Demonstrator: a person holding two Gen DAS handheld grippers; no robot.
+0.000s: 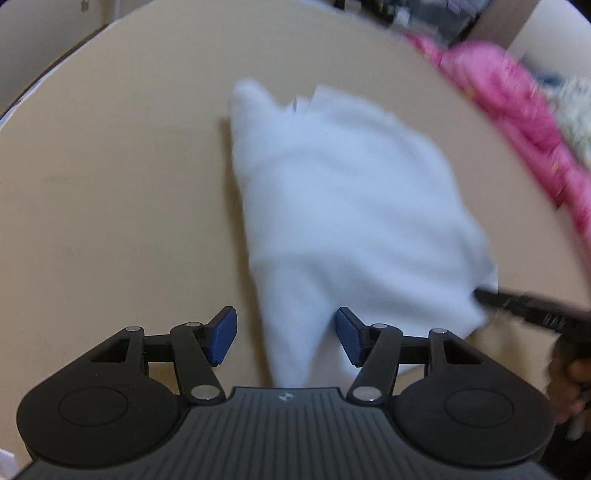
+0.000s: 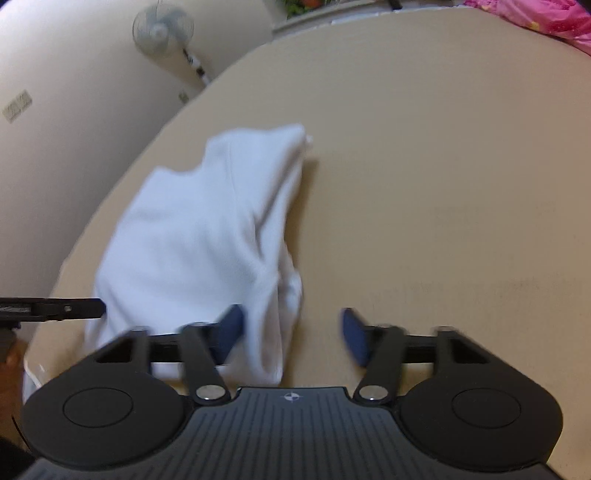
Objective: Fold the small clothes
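Note:
A small white garment (image 1: 351,203) lies partly folded on the tan table (image 1: 110,184), blurred by motion. My left gripper (image 1: 286,338) is open over its near corner; the cloth's tip lies between the blue pads (image 1: 223,336) without being pinched. The right gripper's black finger (image 1: 517,306) touches the garment's right corner. In the right wrist view the garment (image 2: 192,229) runs away to the upper left. My right gripper (image 2: 291,336) is open, with a fold of cloth against its left pad (image 2: 231,330) and the other pad over bare table. The left gripper's finger (image 2: 66,308) reaches the cloth's left edge.
A pink cloth (image 1: 517,110) is heaped along the table's far right edge, with a pale fuzzy item (image 1: 576,118) beside it. A hand (image 1: 569,391) shows at the right. A standing fan (image 2: 162,27) and a wall are beyond the table's left edge.

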